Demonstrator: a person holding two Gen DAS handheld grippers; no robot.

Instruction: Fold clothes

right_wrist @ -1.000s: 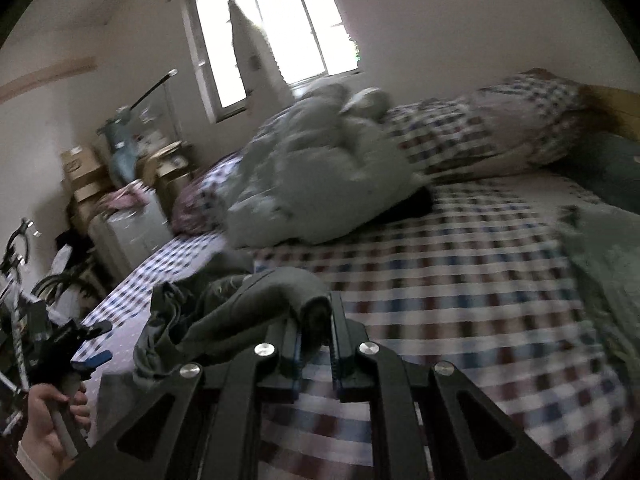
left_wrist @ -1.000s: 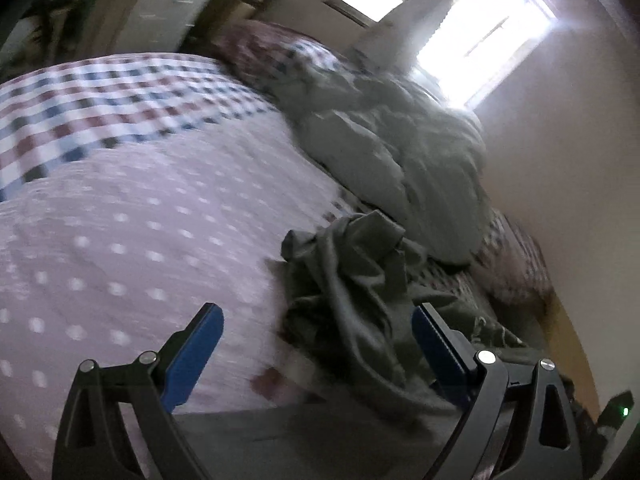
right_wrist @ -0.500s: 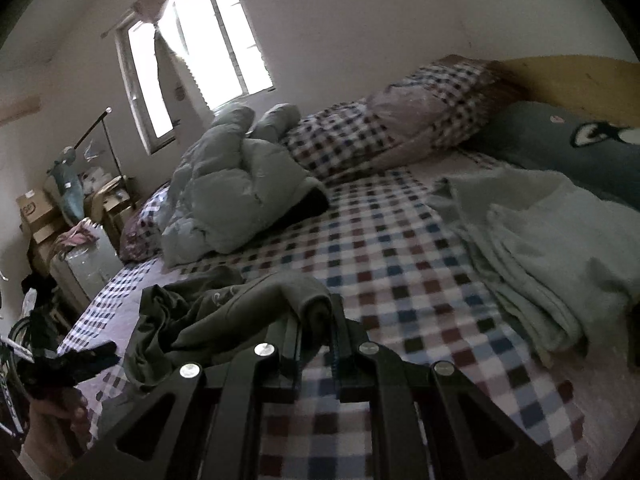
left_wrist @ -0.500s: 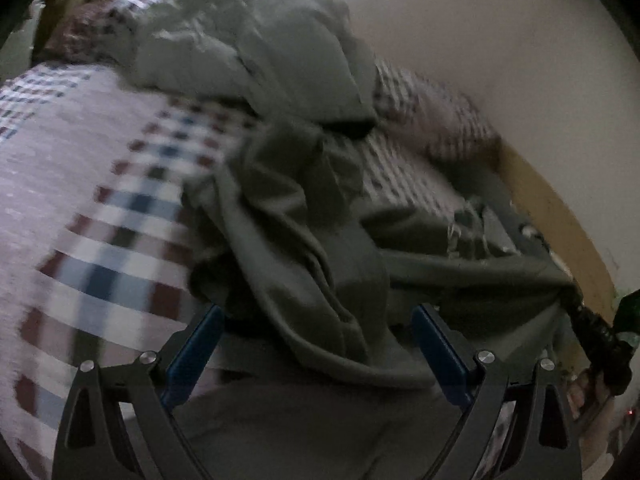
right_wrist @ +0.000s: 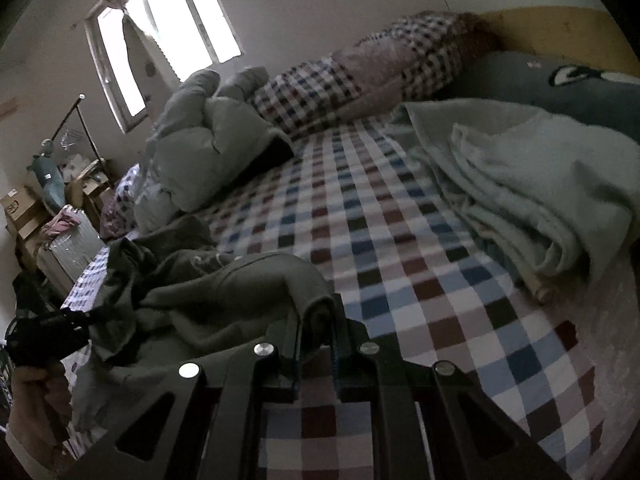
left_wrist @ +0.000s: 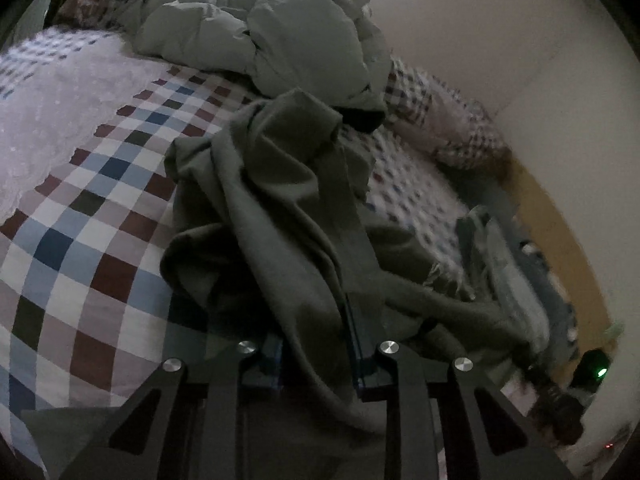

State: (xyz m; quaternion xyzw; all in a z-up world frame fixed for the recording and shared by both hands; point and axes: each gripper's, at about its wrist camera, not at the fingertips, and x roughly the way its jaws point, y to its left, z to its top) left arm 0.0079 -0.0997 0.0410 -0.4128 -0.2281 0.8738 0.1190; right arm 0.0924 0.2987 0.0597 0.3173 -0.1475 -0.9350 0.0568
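Both grippers, left gripper (left_wrist: 316,354) and right gripper (right_wrist: 316,342), are clamped on 1 dark green garment (left_wrist: 280,208), apparently bunched, lying between them over the checked bedsheet (right_wrist: 400,248) near a grey duvet (right_wrist: 200,152).

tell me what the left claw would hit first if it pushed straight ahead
The dark green garment it already grips, bunched right in front of the left claw. Beyond that, probably the pale quilt, though depth is unclear.
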